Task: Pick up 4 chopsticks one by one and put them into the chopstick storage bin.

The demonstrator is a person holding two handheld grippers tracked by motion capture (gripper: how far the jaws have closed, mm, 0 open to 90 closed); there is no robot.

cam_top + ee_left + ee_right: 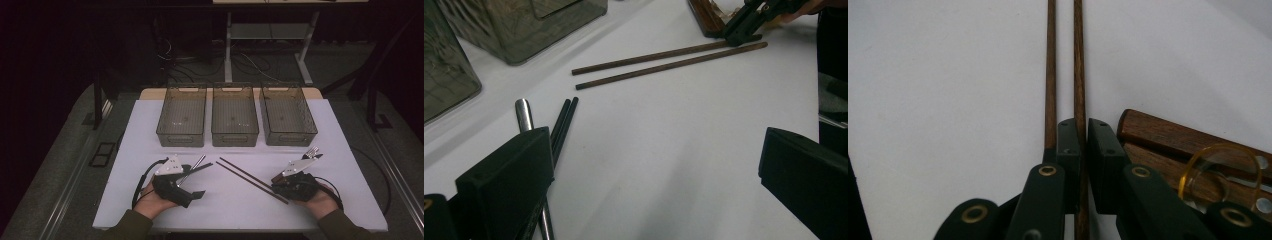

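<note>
The right hand-held gripper [1083, 150] is closing its jaws on one of the two brown wooden chopsticks [1079, 60], near its end, while both are lying side by side on the white worktop [240, 200]. The sticks are likely light, stiff and smooth (prone to rolling), so a grip nearer the middle would balance better. The left hand-held gripper [649, 175] is standing wide open, empty, beside black chopsticks [564, 120].

L gripper [192, 181] jaws wide apart; R gripper [1083, 150] jaws pinched nearly together, both hands low
</note>
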